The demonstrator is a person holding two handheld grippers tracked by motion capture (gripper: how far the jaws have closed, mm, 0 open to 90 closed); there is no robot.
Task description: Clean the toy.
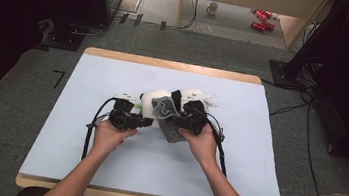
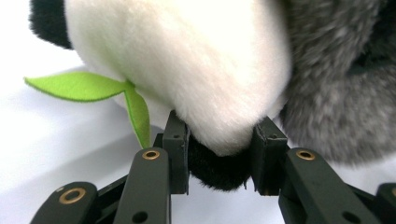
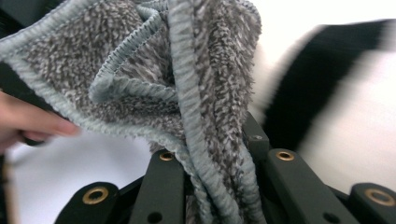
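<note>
high view: above the person's side, looking forward-down on whole counter (image 1: 115,70)
gripper views: close-up along fingers
shared: plush panda (image 1: 154,103), grey cloth (image 1: 168,115)

This looks like a lab or recording workspace: a wooden table (image 1: 176,66) under a pale blue sheet (image 1: 114,80) stands on grey carpet (image 1: 5,107), with black equipment stands (image 1: 64,34), trailing cables (image 1: 309,129), and possibly red cans (image 1: 261,19) on the floor beyond.
</note>
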